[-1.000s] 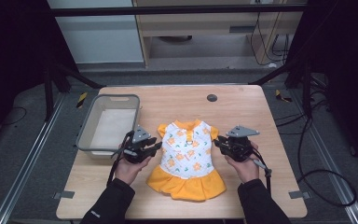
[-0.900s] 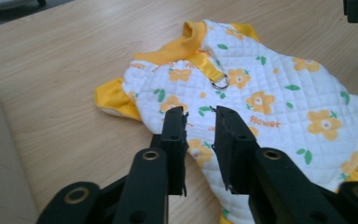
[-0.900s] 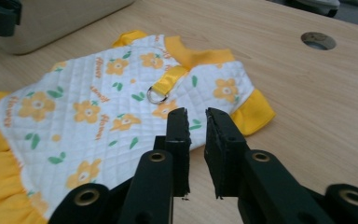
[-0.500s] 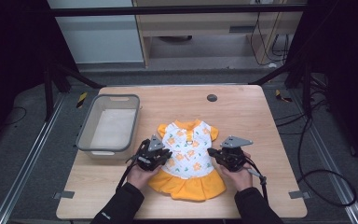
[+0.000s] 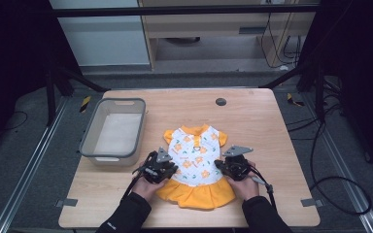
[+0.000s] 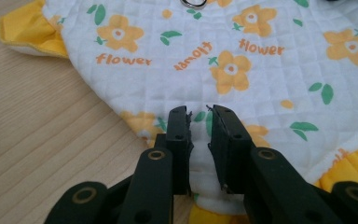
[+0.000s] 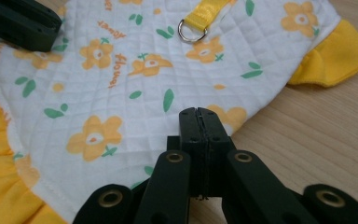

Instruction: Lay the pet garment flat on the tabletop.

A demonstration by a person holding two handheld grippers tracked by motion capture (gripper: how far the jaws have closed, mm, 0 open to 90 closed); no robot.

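Both tongs have been drawn down the small flowered dress (image 5: 194, 162) lying flat mid-tabletop (image 5: 252, 121) to its waist edges, the left tongs (image 6: 200, 122) narrowly parted over the edge, the right tongs (image 7: 199, 122) pressed closed at the hem, so a pinch-and-fold is judged imminent.

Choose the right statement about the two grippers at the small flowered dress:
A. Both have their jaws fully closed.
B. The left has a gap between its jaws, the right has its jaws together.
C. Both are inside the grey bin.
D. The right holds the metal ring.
B: the left gripper shows white dress fabric between its parted jaws, while the right gripper has its jaws pressed together at the dress edge.
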